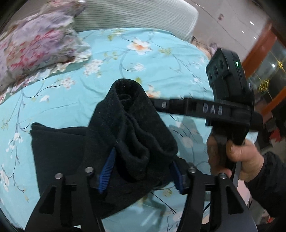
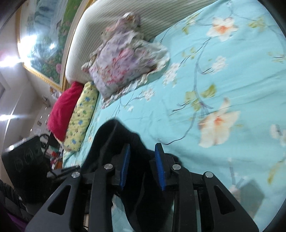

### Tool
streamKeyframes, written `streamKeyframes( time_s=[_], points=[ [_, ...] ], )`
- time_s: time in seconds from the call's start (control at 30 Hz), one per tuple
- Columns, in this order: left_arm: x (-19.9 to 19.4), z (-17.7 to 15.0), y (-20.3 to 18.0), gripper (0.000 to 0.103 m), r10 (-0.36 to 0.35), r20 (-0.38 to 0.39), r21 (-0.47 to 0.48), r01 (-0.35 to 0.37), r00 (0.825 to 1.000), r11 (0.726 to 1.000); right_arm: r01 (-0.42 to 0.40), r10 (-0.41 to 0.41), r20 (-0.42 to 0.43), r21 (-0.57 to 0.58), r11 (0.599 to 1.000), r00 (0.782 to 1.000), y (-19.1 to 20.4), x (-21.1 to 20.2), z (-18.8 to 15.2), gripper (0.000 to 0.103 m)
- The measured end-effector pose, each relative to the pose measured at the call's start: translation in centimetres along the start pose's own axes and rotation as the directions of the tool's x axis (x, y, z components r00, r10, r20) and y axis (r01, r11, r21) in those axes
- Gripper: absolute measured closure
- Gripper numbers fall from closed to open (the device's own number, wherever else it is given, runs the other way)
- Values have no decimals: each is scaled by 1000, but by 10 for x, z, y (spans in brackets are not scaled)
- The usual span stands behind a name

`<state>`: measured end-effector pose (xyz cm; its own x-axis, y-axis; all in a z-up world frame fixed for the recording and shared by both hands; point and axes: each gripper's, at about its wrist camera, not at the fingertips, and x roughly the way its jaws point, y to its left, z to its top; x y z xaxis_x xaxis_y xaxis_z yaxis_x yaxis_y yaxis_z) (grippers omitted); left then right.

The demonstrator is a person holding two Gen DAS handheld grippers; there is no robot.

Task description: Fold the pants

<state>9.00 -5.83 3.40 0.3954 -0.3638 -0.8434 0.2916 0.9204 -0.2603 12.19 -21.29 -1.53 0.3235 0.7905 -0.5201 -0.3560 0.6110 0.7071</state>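
Both the left gripper (image 1: 141,171) and right gripper (image 2: 143,166) pinch the bunched black pants (image 1: 130,135) above the bed (image 1: 125,58); thick fleece could slip free, collapsing the fold.

The pants (image 1: 59,142) lie on the bed (image 1: 160,58), part bunched between the left gripper's (image 1: 143,171) fingers. Beyond the pants, a crumpled bundle of cloth (image 1: 39,46) rests against the headboard (image 1: 135,16). The right gripper (image 1: 160,105) reaches toward the pants.
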Motion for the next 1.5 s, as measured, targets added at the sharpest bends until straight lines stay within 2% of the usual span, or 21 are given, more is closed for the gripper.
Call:
streamKeyframes(
  time_s=[0.07,0.17,0.3,0.47,0.57,0.77,1.13,1.5],
  points=[
    [2,-2,-6,38,-15,-12,24,16,1000,1000,19,-19,23,18,1000,1000,-3,-12,-1,69],
    [2,-4,-9,37,-34,-23,41,35,999,999,49,-51,49,49,998,997,-5,-25,-5,56],
    [-5,-8,-6,37,-67,-21,28,67,998,997,67,-74,76,89,994,994,-5,-38,-16,45],
    [-25,-12,4,36,-96,9,5,96,995,995,99,-110,93,115,988,990,3,-47,-31,37],
    [-39,-13,12,35,-119,36,-21,119,992,993,127,-141,109,120,985,984,11,-53,-37,35],
    [-54,-14,39,33,-84,67,-81,90,994,993,171,-192,152,138,976,970,27,-70,-50,22],
    [-63,-20,96,33,-6,80,-203,22,997,979,223,-232,91,105,969,968,51,-52,-70,21],
    [-60,-26,115,32,-2,69,-251,20,998,968,263,-267,48,82,961,963,59,-36,-73,21]
  ],
)
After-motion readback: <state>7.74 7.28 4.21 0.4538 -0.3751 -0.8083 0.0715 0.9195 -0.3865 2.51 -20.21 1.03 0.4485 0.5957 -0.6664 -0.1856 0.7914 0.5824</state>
